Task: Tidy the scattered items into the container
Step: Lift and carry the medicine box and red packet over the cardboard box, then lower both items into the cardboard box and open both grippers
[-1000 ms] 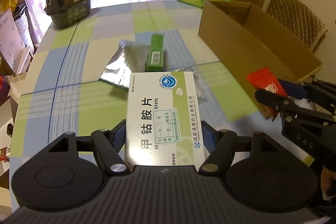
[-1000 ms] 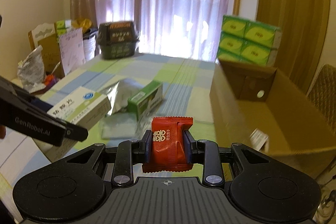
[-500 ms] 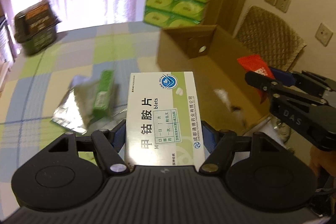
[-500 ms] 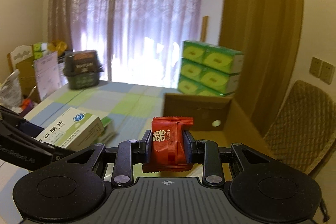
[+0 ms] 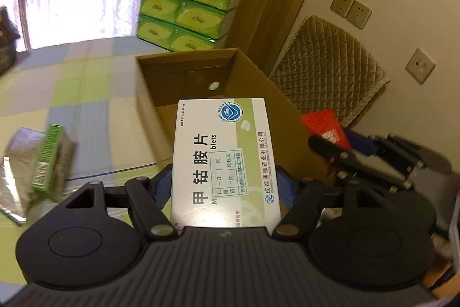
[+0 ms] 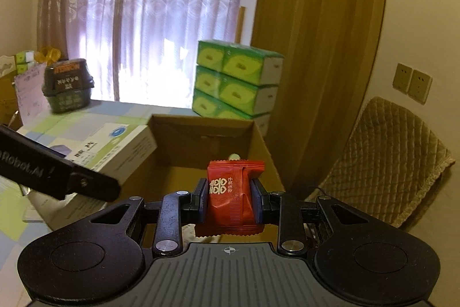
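Clearly the biggest thing in play is the cardboard box (image 5: 201, 76), sitting open-topped at about twelve o'clock in both wrist views on the checked tablecloth (image 5: 72, 94); its walls look stiff enough to take dropped items without tipping, and nothing is showing on the bare part of its floor. Next in size, the white and green medicine carton (image 5: 224, 160) is sitting clenched in the left gripper (image 5: 224, 189), the jaws pressing on its two long edges near the rear end, so most of it is jutting forward over the box's near rim. It is probably light and fairly rigid, though thin card will dent if squeezed hard, so holding it by the edges low down seems sensible. Over at nine o'clock in the left view, a green packet (image 5: 49, 157) and a silvery foil bag (image 5: 17, 160) are lying together on the cloth, blurred; the foil will likely be slippery and crumply. Smallest, the red sweet wrapper (image 6: 234, 197) is being gripped across its middle by the right gripper (image 6: 230, 202), hanging above the box opening. It looks soft, feather-light and slick, so a mid-body pinch suits it, and it should fall freely once let go.
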{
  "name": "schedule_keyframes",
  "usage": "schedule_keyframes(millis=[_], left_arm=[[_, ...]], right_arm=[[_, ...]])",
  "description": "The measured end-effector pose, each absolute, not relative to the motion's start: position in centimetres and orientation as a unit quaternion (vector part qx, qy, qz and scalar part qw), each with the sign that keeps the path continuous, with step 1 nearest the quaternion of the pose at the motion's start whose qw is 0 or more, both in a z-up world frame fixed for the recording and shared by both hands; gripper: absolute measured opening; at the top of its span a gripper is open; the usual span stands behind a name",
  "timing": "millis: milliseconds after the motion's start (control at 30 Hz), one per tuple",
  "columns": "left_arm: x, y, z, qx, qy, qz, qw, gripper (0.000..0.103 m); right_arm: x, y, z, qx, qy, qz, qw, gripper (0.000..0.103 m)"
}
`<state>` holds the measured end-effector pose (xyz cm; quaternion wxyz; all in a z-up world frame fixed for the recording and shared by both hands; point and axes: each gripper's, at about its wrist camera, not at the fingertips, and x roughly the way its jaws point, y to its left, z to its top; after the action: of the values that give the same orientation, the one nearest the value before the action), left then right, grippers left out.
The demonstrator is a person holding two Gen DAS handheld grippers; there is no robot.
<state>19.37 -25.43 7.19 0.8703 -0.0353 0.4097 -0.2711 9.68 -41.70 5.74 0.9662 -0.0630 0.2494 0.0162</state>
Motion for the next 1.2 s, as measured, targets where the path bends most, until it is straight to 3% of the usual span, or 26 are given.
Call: schedule_keyframes(millis=[733,1200], left_arm=[[22.2,-28.7,4.2,-0.035,0.433,-0.270,0.859,0.068],[21.3,-24.7,4.5,-0.038,0.424,-0.242,0.872,0.073]], right_arm=[[11.8,-44.9,3.3,-0.053,0.272,0.011,0.961,0.033],[11.9,-44.3,3.2,-0.050,0.276,0.019,0.960,0.033]])
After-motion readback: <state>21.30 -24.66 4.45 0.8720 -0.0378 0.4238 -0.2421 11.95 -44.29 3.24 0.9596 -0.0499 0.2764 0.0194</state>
